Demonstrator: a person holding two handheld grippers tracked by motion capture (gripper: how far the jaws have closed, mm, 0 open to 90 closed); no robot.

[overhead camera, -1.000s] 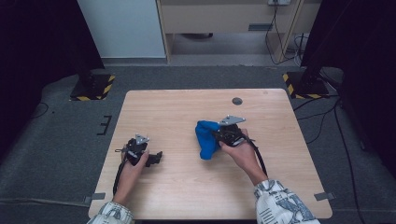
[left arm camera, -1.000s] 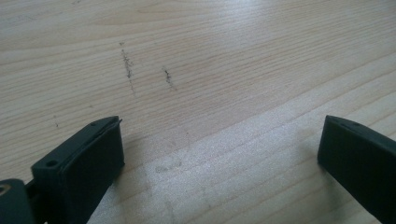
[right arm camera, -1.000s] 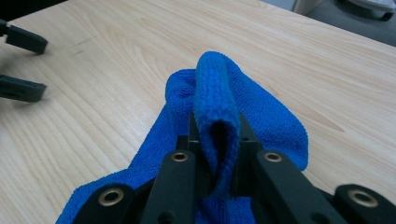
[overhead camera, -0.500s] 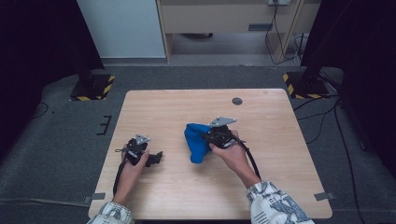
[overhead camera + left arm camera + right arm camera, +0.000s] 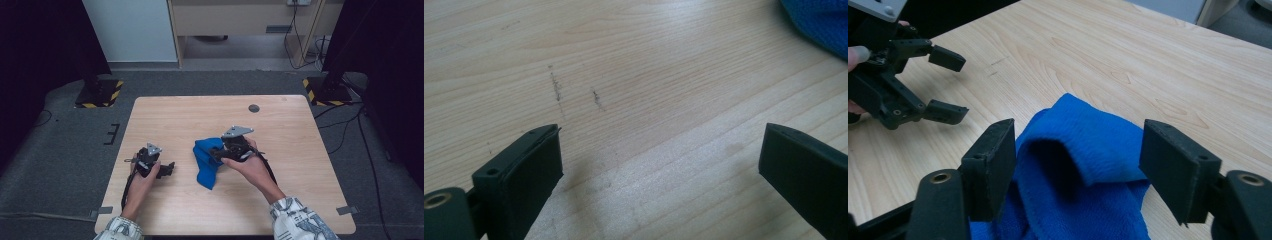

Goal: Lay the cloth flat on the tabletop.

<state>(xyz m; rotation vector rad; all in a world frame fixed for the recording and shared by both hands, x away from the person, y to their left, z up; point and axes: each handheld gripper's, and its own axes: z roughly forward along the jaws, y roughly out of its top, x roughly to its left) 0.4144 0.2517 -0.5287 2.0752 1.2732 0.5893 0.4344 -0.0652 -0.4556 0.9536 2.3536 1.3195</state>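
Near the table's front, the left gripper rests low on the wooden table, jaws spread wide with nothing between them, likely waiting its turn. Just beyond, mid-table, the right gripper hangs over the crumpled blue cloth, jaws parted astride a raised fold, seemingly placed to pinch it

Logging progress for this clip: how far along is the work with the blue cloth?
Done: the soft blue fleece cloth lies bunched and partly doubled over on the light wooden table.
In hand: the right tool stands open over a raised fold, gripping nothing.
Left: the left tool is open above bare wood, with the cloth off to one side, so any neat folding looks unfinished.
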